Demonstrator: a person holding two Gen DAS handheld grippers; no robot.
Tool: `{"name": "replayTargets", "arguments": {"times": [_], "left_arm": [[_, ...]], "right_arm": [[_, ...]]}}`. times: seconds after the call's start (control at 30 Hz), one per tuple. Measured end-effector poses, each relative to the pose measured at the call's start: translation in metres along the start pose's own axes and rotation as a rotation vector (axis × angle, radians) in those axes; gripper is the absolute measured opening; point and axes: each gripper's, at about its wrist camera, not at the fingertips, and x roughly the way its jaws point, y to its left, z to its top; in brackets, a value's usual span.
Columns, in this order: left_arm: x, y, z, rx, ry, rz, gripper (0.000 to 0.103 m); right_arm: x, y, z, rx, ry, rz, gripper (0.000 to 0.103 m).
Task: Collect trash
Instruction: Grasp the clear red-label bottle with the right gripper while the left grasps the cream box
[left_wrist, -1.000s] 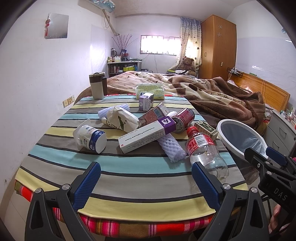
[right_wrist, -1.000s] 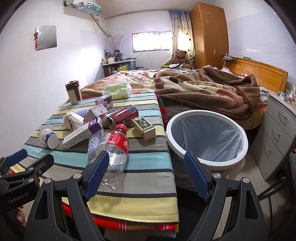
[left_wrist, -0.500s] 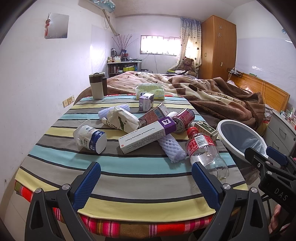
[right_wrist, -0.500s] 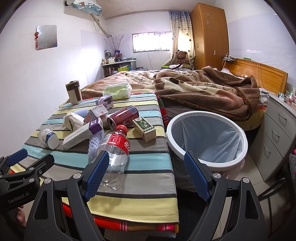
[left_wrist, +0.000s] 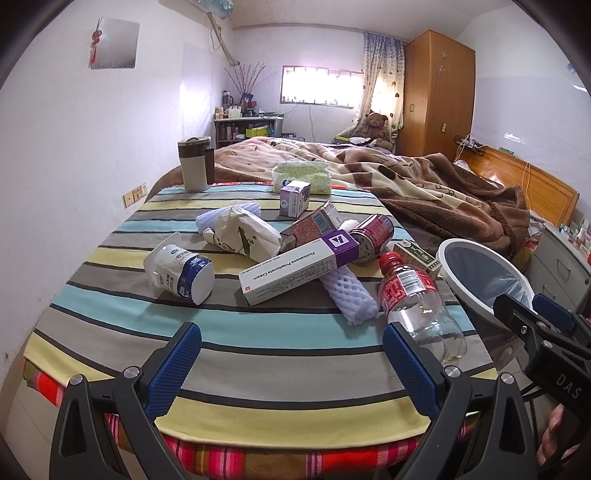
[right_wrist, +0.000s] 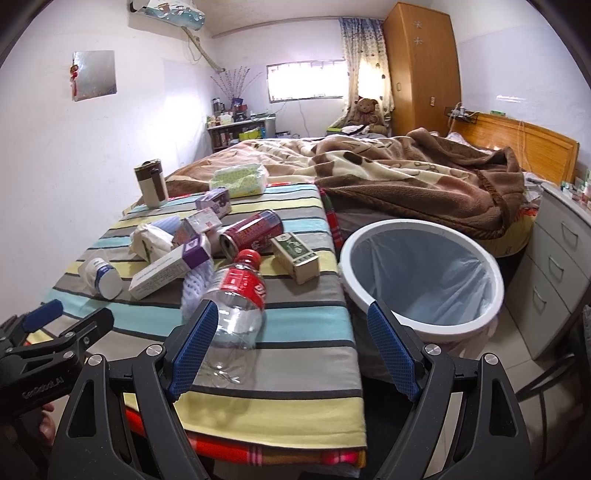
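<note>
Nothing has shifted since the earlier frames: both tools hang spread and empty at the counter's near edge.

Left tool (left_wrist: 291, 350) and right tool (right_wrist: 291, 339) leave bare striped cloth before them. Clear plastic bottle with red label (right_wrist: 236, 310) lies near the right corner, likely first pick; beyond it, red can (right_wrist: 253, 230) and white-rimmed lined bin (right_wrist: 421, 273) beside the right edge.

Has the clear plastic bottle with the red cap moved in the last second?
No. The bottle lies in the same place beside the green box on the striped cloth.
</note>
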Motion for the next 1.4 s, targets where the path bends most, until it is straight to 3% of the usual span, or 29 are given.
{"name": "replayTargets", "arguments": {"times": [0.3, 0.47, 0.8, 0.9, 1.07, 1.4], "left_arm": [[0.030, 0.035, 0.010, -0.035, 0.048, -0.003, 0.100], [0.051, 0.050, 0.020, -0.033, 0.068, -0.048, 0.100], [0.110, 0.032, 0.046, 0.149, 0.149, -0.154, 0.098], [0.120, 0.022, 0.053, 0.204, 0.143, -0.156, 0.096], [0.139, 0.011, 0.059, 0.297, 0.191, -0.177, 0.096], [0.171, 0.007, 0.065, 0.338, 0.272, -0.245, 0.095]], "right_arm": [[0.021, 0.022, 0.003, -0.025, 0.049, 0.108, 0.085], [0.042, 0.032, 0.001, -0.038, 0.120, 0.120, 0.085], [0.068, 0.039, -0.001, -0.028, 0.218, 0.133, 0.080], [0.073, 0.039, -0.001, -0.024, 0.235, 0.135, 0.079], [0.078, 0.037, -0.001, -0.024, 0.256, 0.133, 0.065], [0.078, 0.031, -0.002, -0.022, 0.259, 0.154, 0.065]]}}
